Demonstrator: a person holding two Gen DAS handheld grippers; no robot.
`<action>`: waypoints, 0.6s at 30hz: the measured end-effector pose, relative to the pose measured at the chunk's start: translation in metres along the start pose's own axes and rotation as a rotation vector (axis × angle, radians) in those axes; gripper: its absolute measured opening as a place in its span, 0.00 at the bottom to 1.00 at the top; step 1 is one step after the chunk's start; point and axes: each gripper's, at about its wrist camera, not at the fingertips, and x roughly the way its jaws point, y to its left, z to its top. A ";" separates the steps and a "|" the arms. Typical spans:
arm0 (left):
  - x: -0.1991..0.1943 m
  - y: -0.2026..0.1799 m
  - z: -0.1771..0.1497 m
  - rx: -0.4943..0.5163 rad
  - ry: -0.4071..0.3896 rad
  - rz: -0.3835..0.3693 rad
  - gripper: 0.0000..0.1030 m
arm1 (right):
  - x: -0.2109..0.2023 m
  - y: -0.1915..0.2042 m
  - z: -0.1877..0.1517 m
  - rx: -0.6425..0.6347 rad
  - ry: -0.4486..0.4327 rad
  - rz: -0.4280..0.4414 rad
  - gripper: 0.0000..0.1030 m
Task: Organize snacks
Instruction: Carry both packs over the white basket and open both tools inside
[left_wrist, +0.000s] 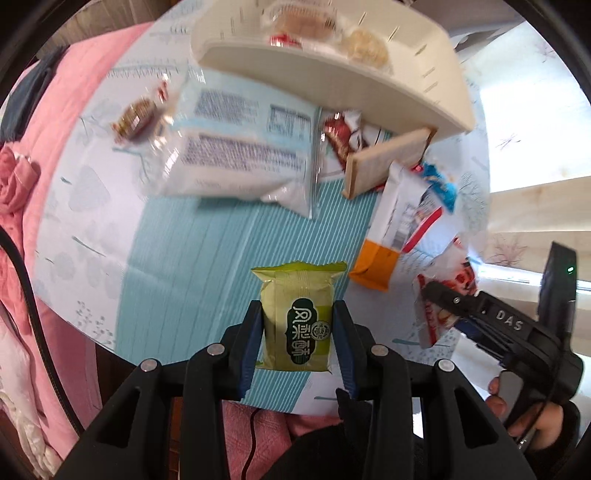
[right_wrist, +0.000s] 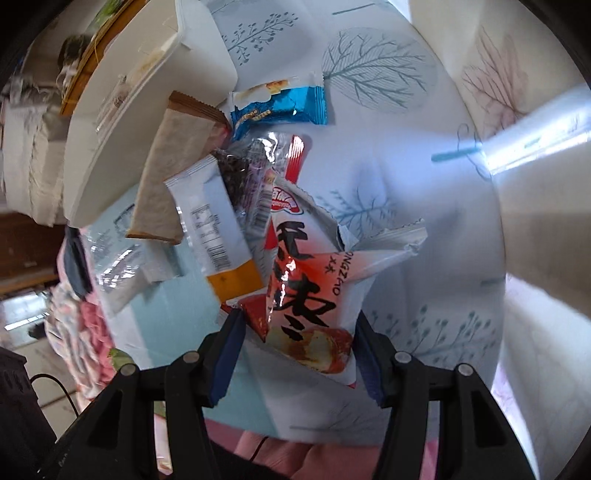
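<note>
The left claw (left_wrist: 297, 332) is clenched on a small green foil snack packet with dark lettering (left_wrist: 296, 321), both blue-padded fingers (left_wrist: 249, 343) pressing its sides; the packet is held above the light blue striped cloth covering the surface (left_wrist: 207, 258). The right claw (right_wrist: 297, 336) grasps a red-and-white glossy snack bag printed with large black characters (right_wrist: 306, 295), its fingers set against the bag's lower edges. In the left wrist view, the right claw (left_wrist: 437, 295) appears at the right edge, holding that same bag (left_wrist: 443, 295). Beyond the bag lies a loose pile of snacks: a white bar wrapper with an orange end (right_wrist: 218, 229), a beige flat wrapper with a brown serrated edge (right_wrist: 170, 177), and a blue-and-white foil packet (right_wrist: 280, 105). A large white plastic bag with blue printed text (left_wrist: 240, 147) lies flat on the surface, with a small clear-wrapped brown sweet (left_wrist: 135, 116) just beside it. A cream plastic tray (left_wrist: 369, 88) stands at the far edge of the surface and contains several wrapped pastries (left_wrist: 310, 22).
</note>
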 end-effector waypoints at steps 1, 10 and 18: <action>-0.004 0.001 -0.001 0.004 -0.002 -0.001 0.35 | -0.003 0.000 -0.002 0.008 -0.003 0.010 0.56; -0.074 0.004 0.011 0.144 -0.028 -0.067 0.35 | -0.028 0.023 -0.012 0.054 -0.016 0.118 0.56; -0.112 -0.001 0.049 0.269 -0.060 -0.072 0.35 | -0.037 0.069 -0.008 0.078 -0.052 0.204 0.56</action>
